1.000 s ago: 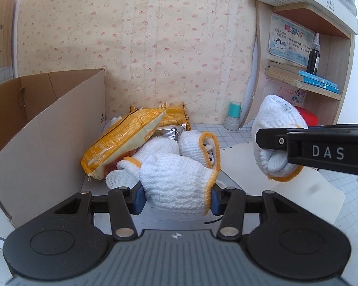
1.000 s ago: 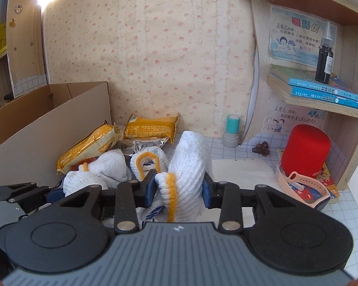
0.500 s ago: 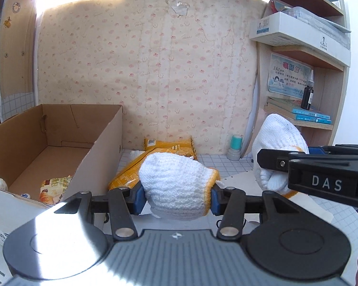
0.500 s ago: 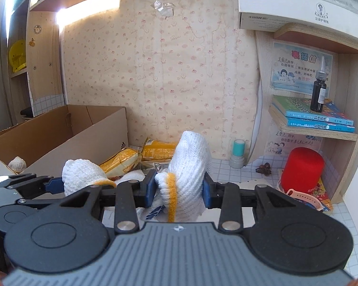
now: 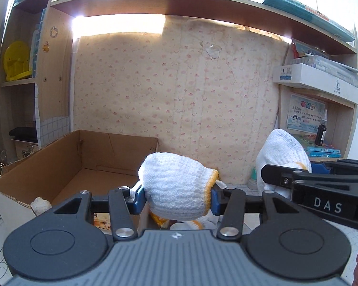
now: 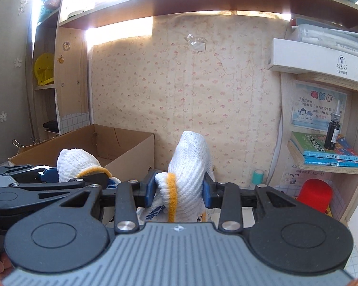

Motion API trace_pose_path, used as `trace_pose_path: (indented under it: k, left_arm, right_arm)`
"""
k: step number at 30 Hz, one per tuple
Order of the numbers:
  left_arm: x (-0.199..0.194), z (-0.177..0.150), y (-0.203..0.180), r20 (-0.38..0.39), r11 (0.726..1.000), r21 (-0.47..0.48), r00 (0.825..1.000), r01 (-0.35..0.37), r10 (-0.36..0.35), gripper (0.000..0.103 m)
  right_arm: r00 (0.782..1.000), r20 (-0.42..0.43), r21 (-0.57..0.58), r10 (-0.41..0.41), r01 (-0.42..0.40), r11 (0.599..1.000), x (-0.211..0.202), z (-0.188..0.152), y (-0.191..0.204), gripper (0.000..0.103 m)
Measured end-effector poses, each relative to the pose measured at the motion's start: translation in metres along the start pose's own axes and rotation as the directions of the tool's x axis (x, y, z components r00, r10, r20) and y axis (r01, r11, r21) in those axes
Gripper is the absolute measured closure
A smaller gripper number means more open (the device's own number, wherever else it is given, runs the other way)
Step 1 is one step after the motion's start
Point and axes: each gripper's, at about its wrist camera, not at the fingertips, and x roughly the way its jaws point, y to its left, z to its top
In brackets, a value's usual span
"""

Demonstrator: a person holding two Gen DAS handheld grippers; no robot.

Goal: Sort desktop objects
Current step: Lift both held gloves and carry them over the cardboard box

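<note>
My left gripper (image 5: 176,196) is shut on a white knitted glove with a yellow cuff (image 5: 176,186), lifted above the desk. My right gripper (image 6: 179,190) is shut on a second white glove (image 6: 191,164), which stands upright between the blue pads. From the left wrist view the right gripper (image 5: 319,181) shows at the right with its glove (image 5: 282,152). In the right wrist view the left gripper (image 6: 59,178) and its glove (image 6: 77,163) sit at the left, in front of the open cardboard box (image 6: 131,152). More white gloves (image 5: 195,224) lie below.
The cardboard box (image 5: 66,159) stands open at the left, with a small white item (image 5: 40,203) at its near corner. At the right are shelves with books (image 6: 327,152), a dark bottle (image 6: 333,133), a red cylinder (image 6: 315,194) and a teal-capped container (image 6: 257,178).
Both grippers have risen with their gloves, off the pile of gloves and snack packets. The views have tilted up, so the box interior and upper shelves now show.
</note>
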Motion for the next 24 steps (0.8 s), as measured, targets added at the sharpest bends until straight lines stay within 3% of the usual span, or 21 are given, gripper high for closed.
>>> trace_pose_path:
  k: [9,24]
  left_arm:
    - [-0.012,0.014,0.034,0.024,0.996,-0.016,0.995,-0.093,0.093,0.051]
    - [-0.019,0.02,0.105,0.015,0.966,-0.074,0.968,-0.248,0.249,0.051]
  right_arm:
    - [0.997,0.012,-0.024,0.081,-0.081,0.996,0.012,0.013,0.037,0.066]
    - [0.976,-0.005,-0.076,0.22,-0.22,0.973,0.037,0.028,0.102,0.066]
